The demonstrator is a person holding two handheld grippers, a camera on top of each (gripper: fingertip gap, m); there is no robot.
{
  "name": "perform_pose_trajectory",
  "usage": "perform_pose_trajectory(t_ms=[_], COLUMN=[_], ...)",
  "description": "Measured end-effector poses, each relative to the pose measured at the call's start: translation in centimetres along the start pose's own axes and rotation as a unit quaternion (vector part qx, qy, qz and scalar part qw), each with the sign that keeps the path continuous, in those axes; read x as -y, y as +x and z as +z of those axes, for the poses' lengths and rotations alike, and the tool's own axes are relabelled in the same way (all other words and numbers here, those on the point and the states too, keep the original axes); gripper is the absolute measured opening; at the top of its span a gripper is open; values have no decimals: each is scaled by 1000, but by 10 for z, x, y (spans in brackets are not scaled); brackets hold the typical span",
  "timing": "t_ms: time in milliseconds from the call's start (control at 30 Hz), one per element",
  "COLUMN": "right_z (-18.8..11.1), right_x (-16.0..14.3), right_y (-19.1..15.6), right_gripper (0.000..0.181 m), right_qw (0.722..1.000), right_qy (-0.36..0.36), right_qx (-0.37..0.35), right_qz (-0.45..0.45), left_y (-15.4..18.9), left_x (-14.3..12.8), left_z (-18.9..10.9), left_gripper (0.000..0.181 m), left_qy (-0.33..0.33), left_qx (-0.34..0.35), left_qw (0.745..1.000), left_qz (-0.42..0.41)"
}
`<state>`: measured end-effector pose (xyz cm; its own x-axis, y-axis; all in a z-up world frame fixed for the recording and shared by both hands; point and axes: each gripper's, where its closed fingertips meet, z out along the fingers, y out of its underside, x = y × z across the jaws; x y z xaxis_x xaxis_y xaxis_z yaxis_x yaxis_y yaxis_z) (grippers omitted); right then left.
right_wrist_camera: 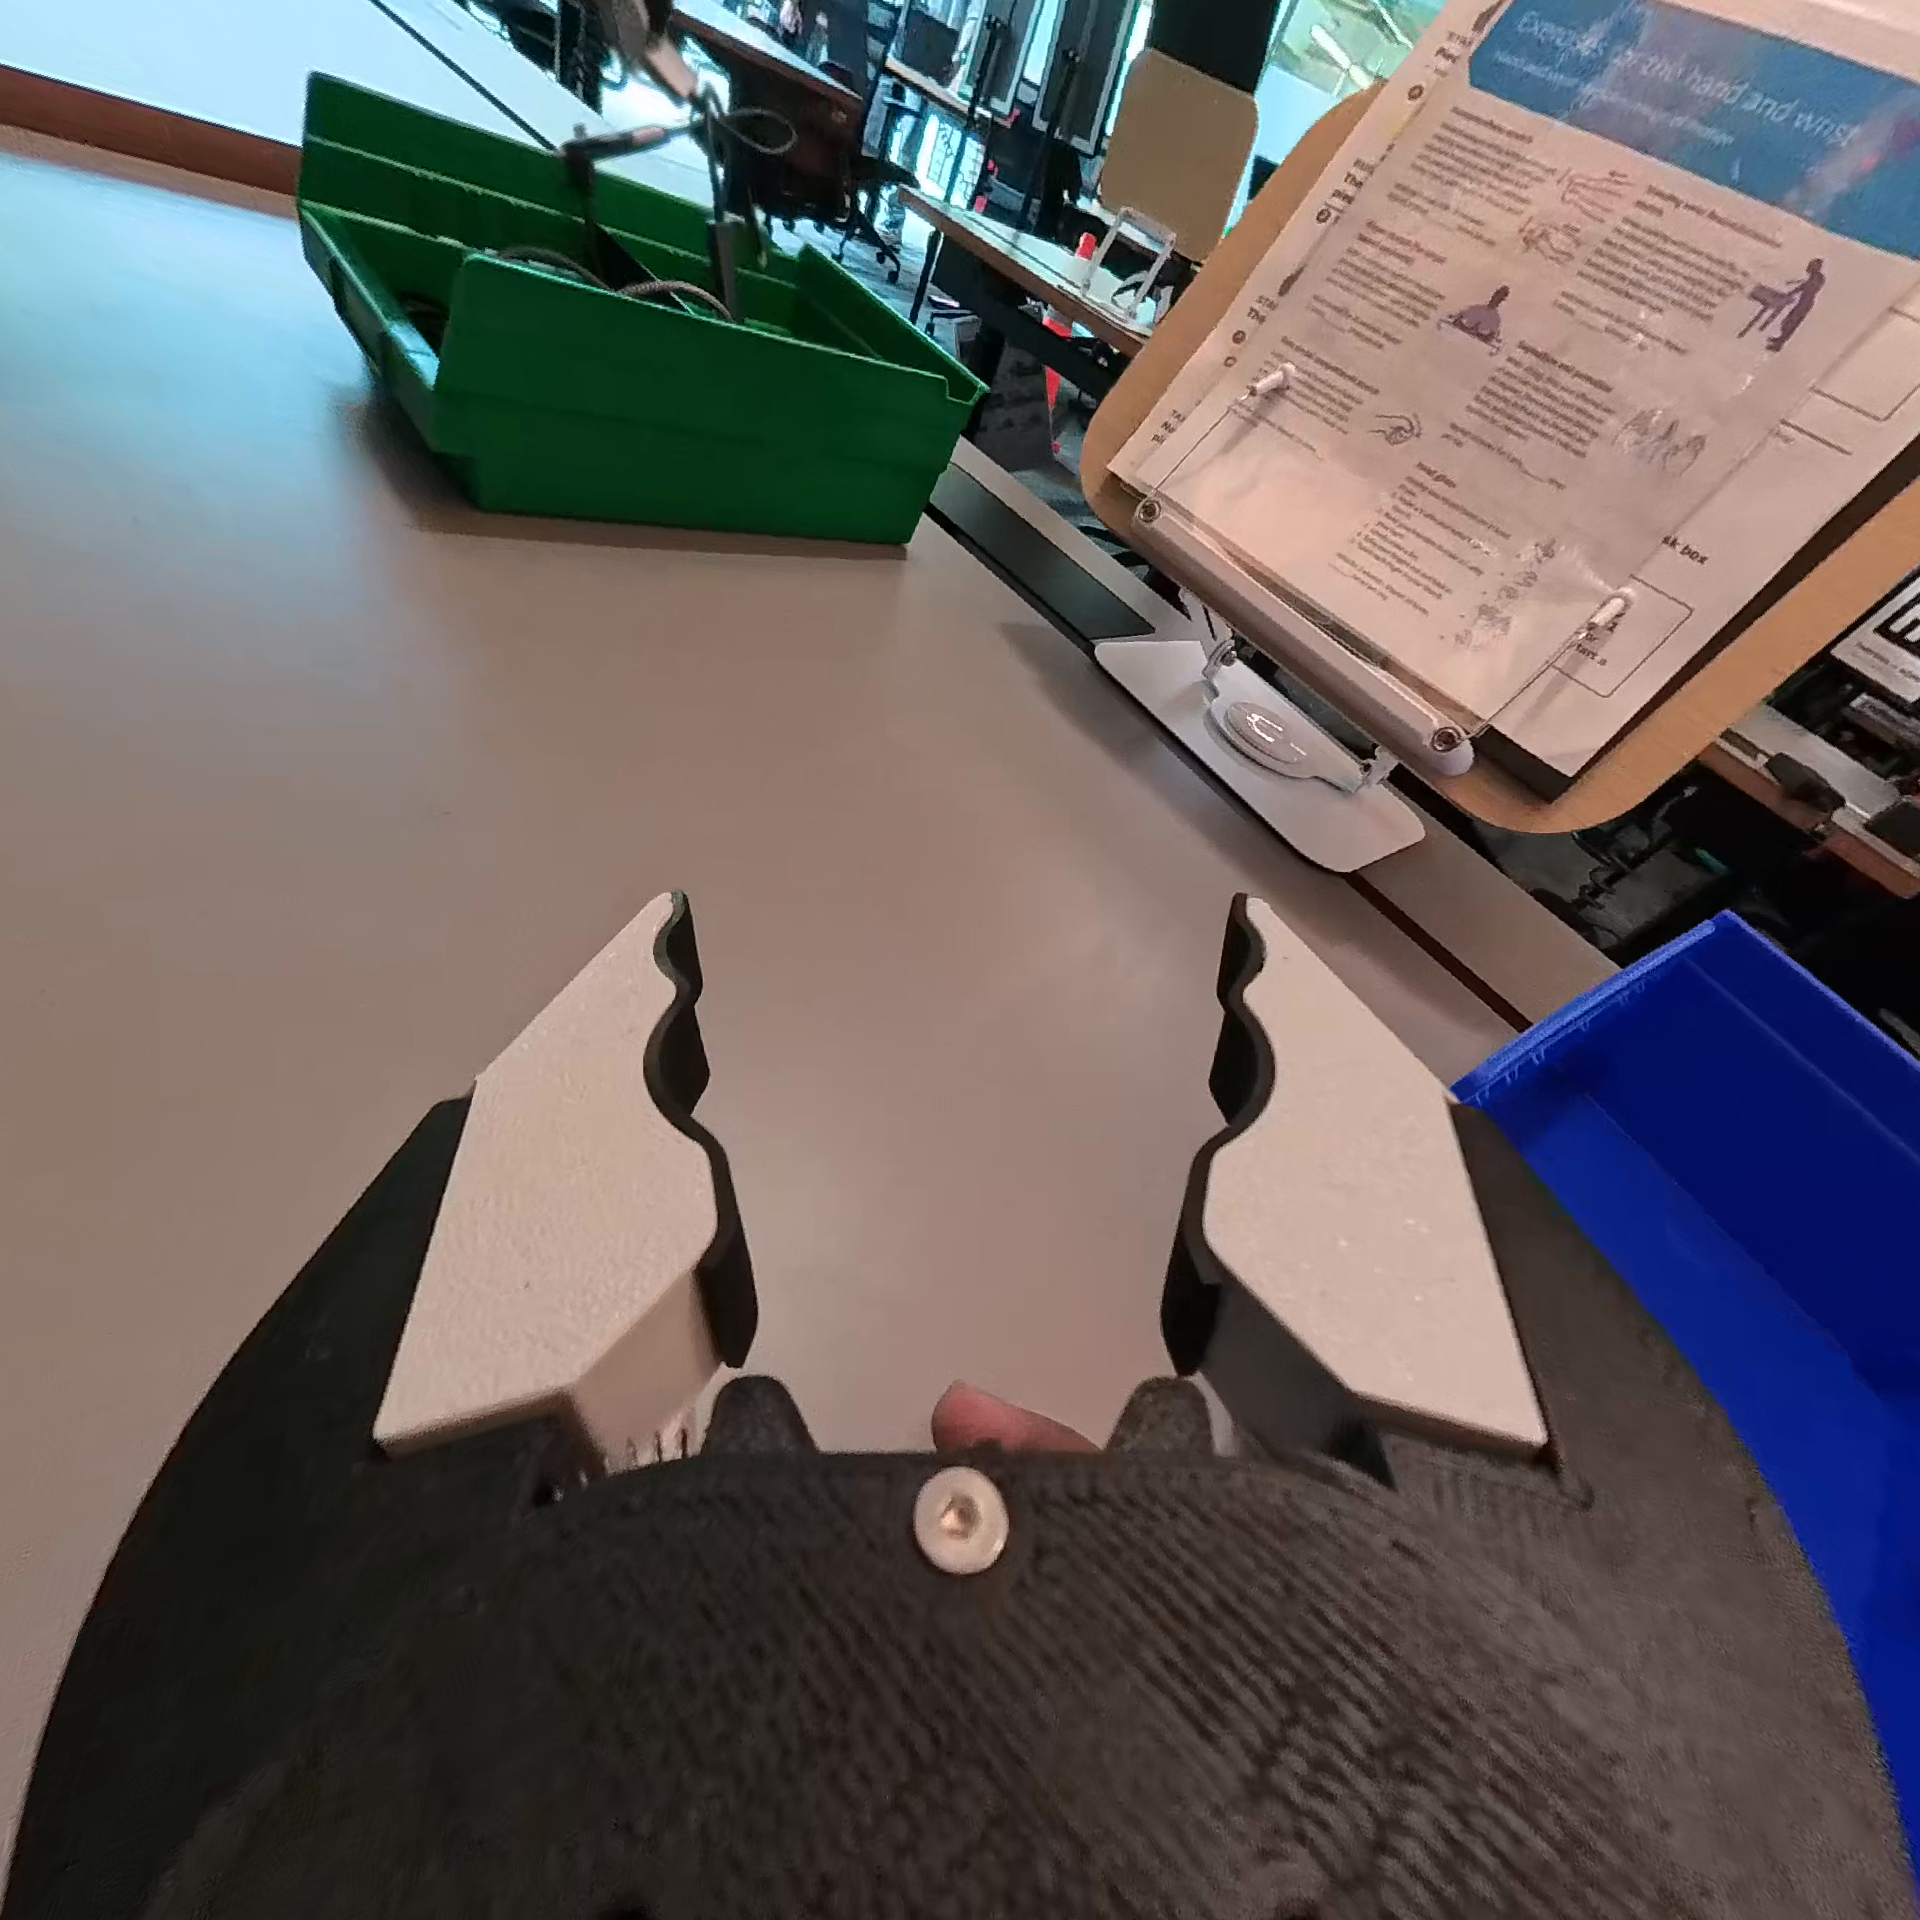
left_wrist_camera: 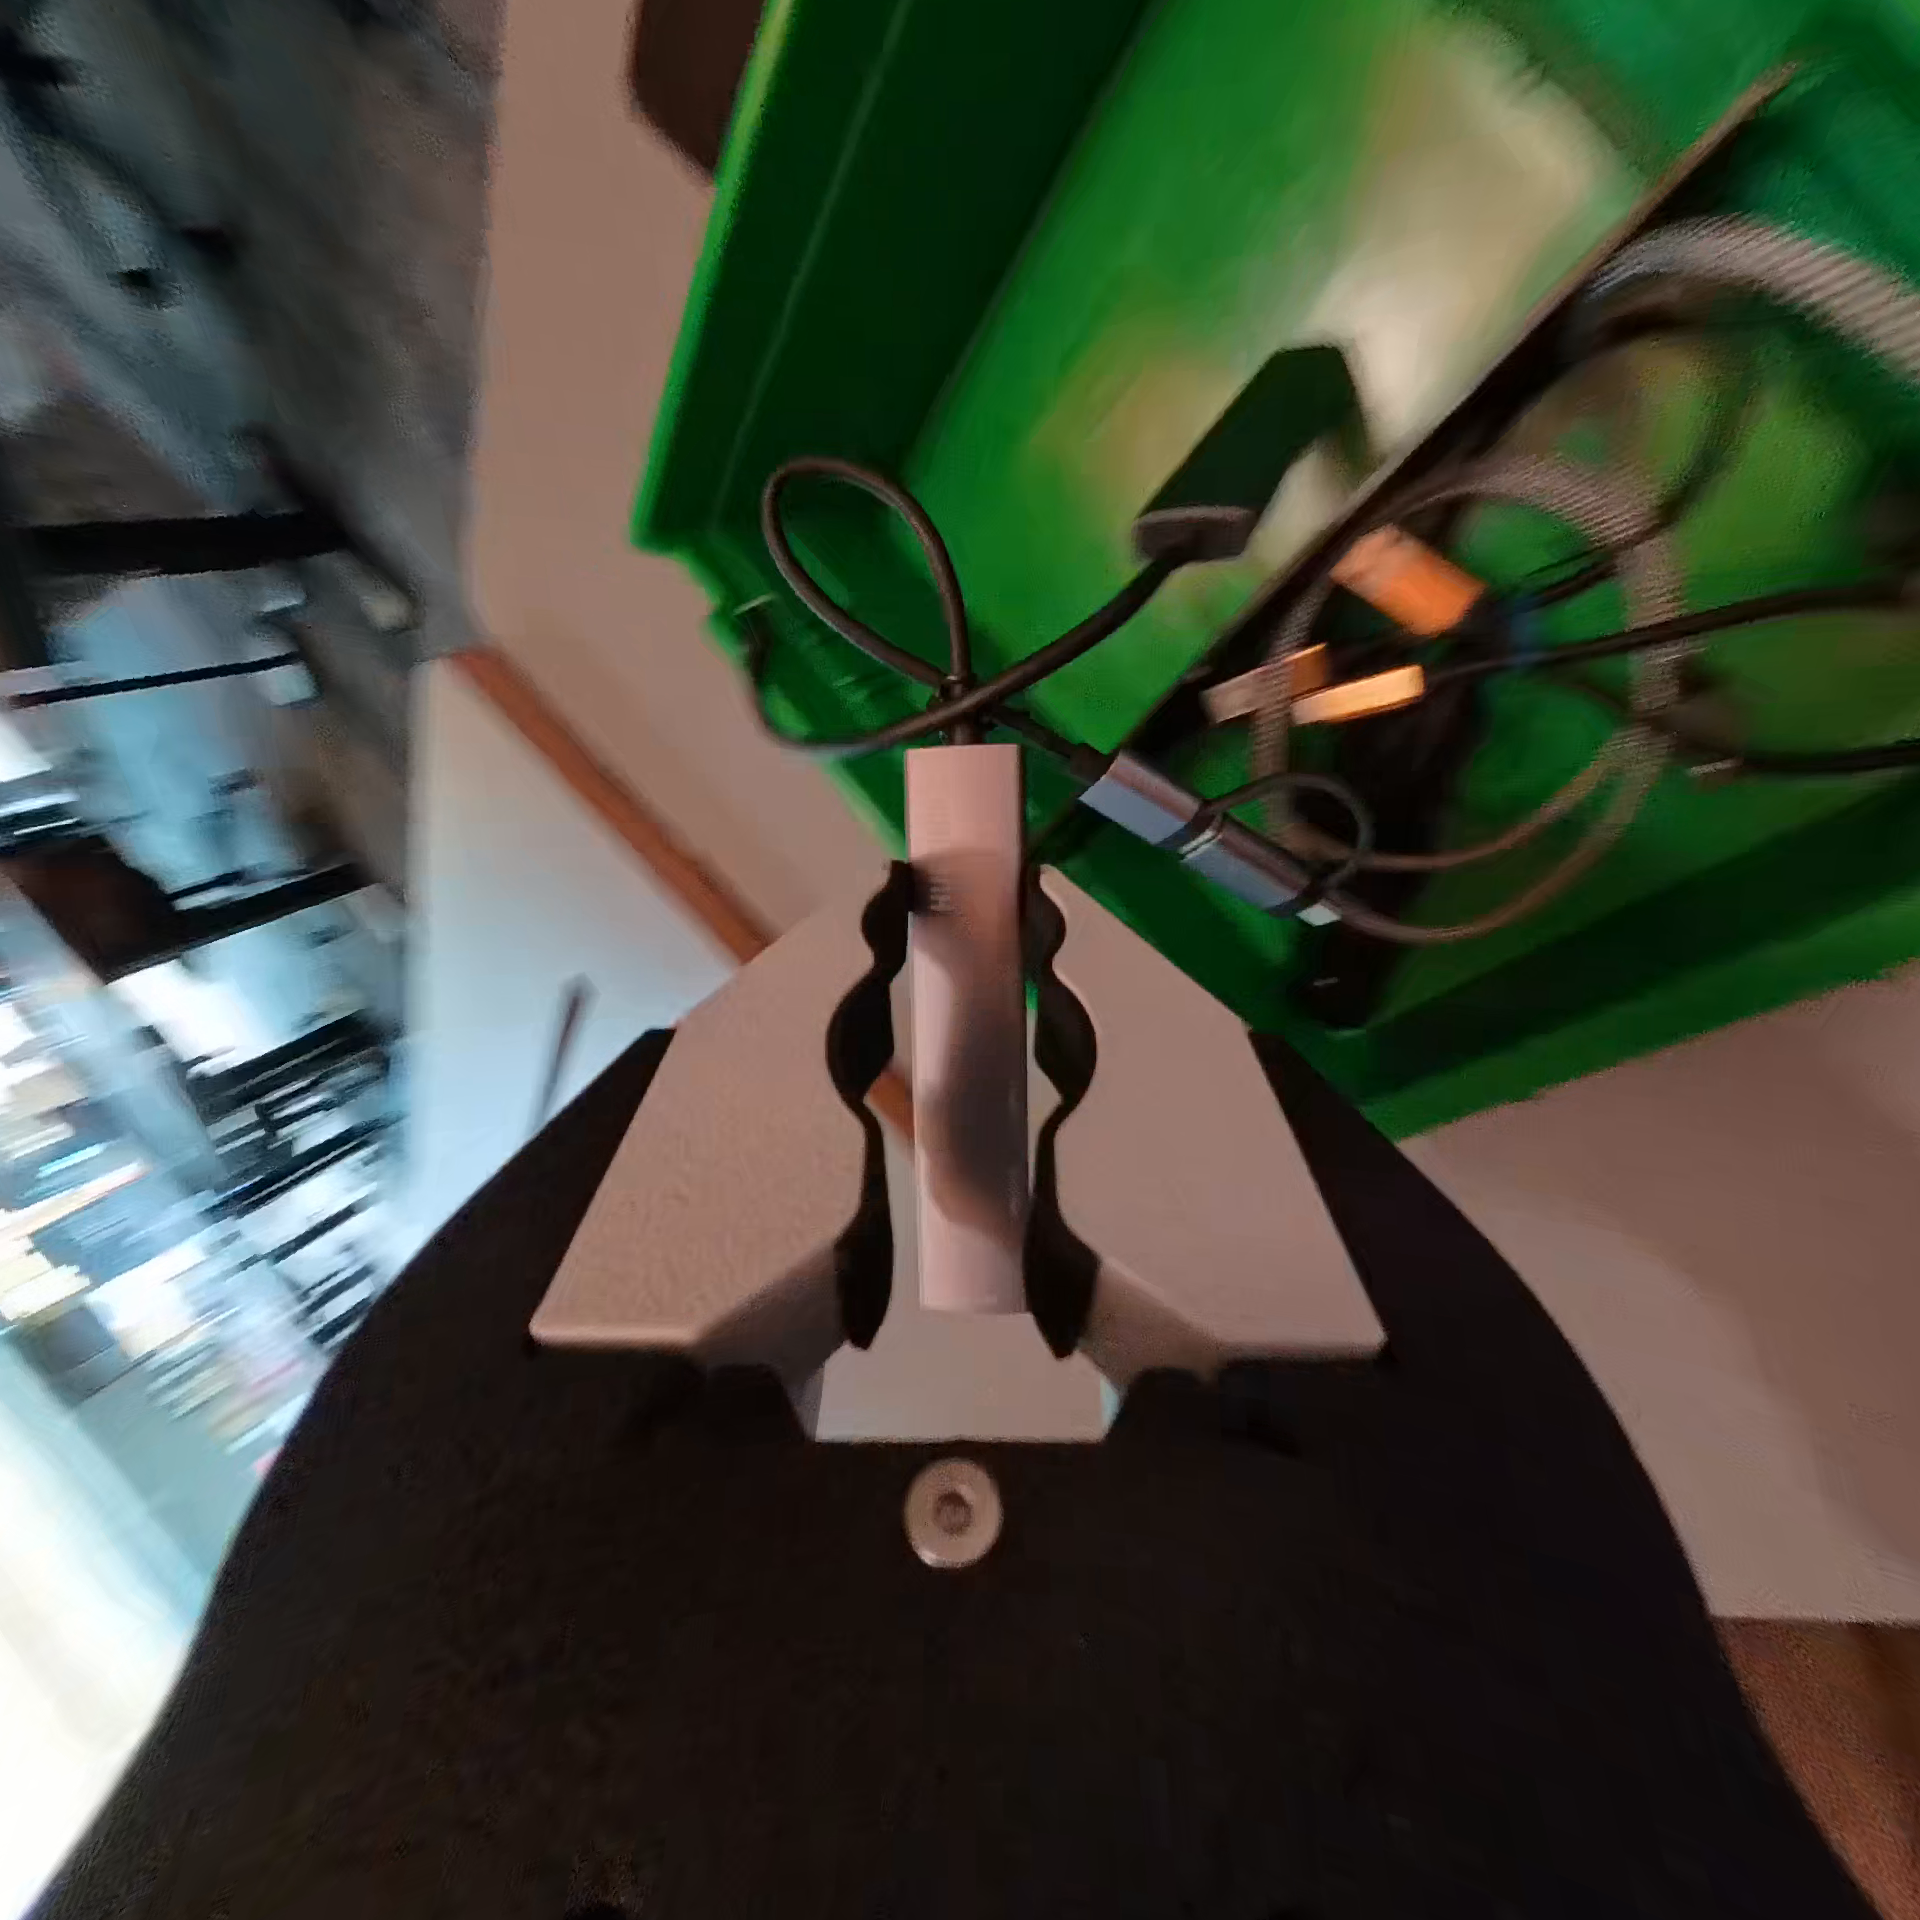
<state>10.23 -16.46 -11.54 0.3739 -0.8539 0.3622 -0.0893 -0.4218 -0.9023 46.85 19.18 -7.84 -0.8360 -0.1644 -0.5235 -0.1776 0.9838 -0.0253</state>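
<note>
While tilted, left claw (left_wrist_camera: 961,894) grips white adapter (left_wrist_camera: 964,997), right claw (right_wrist_camera: 956,935) spread wide.

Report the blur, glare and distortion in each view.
Left wrist view: heavy motion blur smears the green plastic bin and room; only the white rectangular adapter clamped in the hand-held gripper stays fairly sharp. Right wrist view: sharp, with wide-angle bending and glare on the laminated sheet.
</note>
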Motion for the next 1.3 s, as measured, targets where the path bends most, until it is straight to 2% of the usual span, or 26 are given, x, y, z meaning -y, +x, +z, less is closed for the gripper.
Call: perform_pose_trajectory(t_ms=[67,167,267,333,400,467,567,667,733,833,967,1100,1200,1300], right_z=[-2,-6,-9,-10,-12,-14,-17,-20,-21,-24,-27,-30,-32,-33], right_x=[2,3,2,1,-1,-4,-6,-11,-14,-17,-21,-23,-24,-26], right_y=[1,3,7,11,13,16,22,26,30,35,42,47,50,52], right_gripper=[100,99,99,99,99,99,99,99,99,99,99,99,99,98], right_qw=[1000,1000,1000,1000,1000,1000,999,999,999,999,998,997,997,996], right_qy=[2,3,2,2,1,-2,-4,-8,-10,-11,-11,-11,-9,-8], right_qx=[-3,-8,-13,-17,-19,-21,-27,-31,-34,-38,-47,-52,-55,-58], right_qz=[-1,3,2,5,12,15,18,22,27,34,46,52,59,66], left_y=[-15,-22,-3,13,24,26,11,8,1,-22,-36,-49,-22,-7], left_x=[-5,16,50,66,70,65,37,18,9,-5,-6,1,4,-4], left_z=[2,0,-5,-6,-4,1,7,8,9,6,4,-3,2,-1], left_gripper=[20,19,19,20,20,19,20,19,20,19,19,19,19,19], left_qy=[-47,-53,-23,-13,-29,-67,-184,-225,-246,-305,-304,-296,-252,-265], left_qx=[66,132,130,107,74,49,28,-11,-11,30,68,106,32,-19], left_qw=[994,965,926,907,894,886,868,872,868,854,888,884,871,847], left_qz=[78,222,354,407,440,457,461,435,432,420,339,346,420,459])
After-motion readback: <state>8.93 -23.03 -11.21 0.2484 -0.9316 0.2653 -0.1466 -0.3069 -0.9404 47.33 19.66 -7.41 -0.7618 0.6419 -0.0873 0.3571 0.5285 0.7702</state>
